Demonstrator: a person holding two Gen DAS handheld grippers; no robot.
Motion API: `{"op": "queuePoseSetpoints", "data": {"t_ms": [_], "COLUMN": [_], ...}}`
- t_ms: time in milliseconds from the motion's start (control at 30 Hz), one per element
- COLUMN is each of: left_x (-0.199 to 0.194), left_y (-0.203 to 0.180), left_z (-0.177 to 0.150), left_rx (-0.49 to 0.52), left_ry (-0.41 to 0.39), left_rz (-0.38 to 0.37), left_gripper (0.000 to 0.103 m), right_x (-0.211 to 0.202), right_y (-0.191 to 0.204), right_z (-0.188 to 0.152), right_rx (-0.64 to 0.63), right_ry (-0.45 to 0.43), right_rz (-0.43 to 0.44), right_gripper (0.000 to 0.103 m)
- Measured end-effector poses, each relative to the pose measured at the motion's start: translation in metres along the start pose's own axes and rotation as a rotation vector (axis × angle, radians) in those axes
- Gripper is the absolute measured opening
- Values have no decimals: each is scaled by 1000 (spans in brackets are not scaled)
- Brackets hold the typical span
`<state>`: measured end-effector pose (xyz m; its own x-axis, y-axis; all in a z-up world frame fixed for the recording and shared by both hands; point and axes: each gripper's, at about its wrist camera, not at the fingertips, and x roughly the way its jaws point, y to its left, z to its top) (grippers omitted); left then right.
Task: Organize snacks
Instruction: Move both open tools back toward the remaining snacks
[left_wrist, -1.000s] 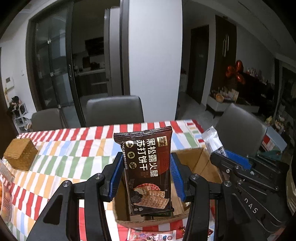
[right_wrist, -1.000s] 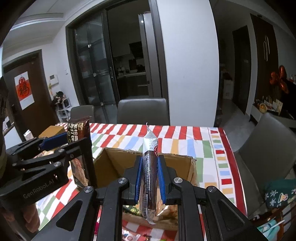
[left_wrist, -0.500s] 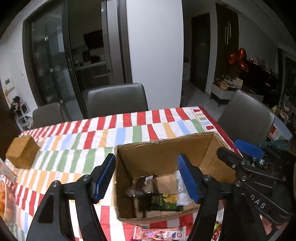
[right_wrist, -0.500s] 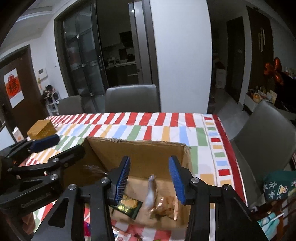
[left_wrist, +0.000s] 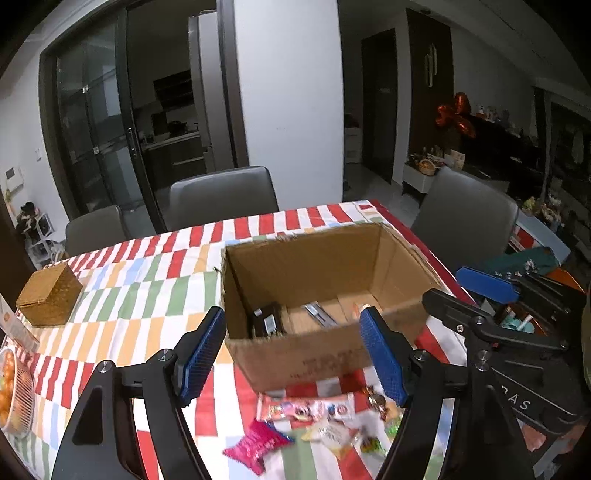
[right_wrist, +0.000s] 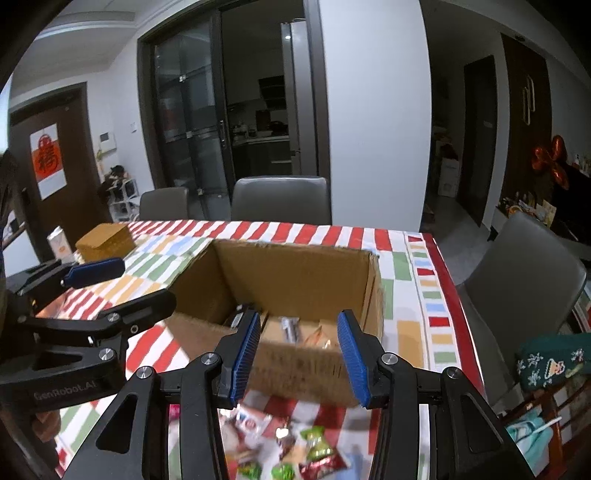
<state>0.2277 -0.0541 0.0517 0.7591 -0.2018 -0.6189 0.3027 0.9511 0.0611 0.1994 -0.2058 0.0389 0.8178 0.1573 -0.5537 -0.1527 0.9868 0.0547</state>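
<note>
Striped tablecloth (left_wrist: 147, 288) is covered at its near end by a cardboard box (left_wrist: 325, 354), in which a dark packet (left_wrist: 267, 321) at 9 o'clock and what seem to be wrapped bars are already stowed. Nothing is held: the left gripper (left_wrist: 291, 354) is opening wide and empty, the right gripper (right_wrist: 297, 354) is parted and empty. Next, a loose snack (left_wrist: 255, 446) at 6 o'clock is probably to be pinched squarely.

Dim dining room: grey chairs (left_wrist: 221, 195) behind a striped tablecloth (left_wrist: 147, 280), white pillar (left_wrist: 291, 92) at centre, glass doors (left_wrist: 96, 129) upper left.
</note>
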Motion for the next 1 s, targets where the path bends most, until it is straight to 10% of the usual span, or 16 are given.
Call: {"op": "queuePoseSetpoints", "data": {"t_ms": [1000], "left_x": [0], "left_y": [-39], "left_z": [-131], "left_rx": [69], "left_ry": [115], "left_rz": [-154], "left_gripper": [71], "right_x": [-7], "right_y": [17], "right_z": [-120], "right_rx": [-56], "right_ry": [205], "right_rz": [63], "right_gripper": [42]}}
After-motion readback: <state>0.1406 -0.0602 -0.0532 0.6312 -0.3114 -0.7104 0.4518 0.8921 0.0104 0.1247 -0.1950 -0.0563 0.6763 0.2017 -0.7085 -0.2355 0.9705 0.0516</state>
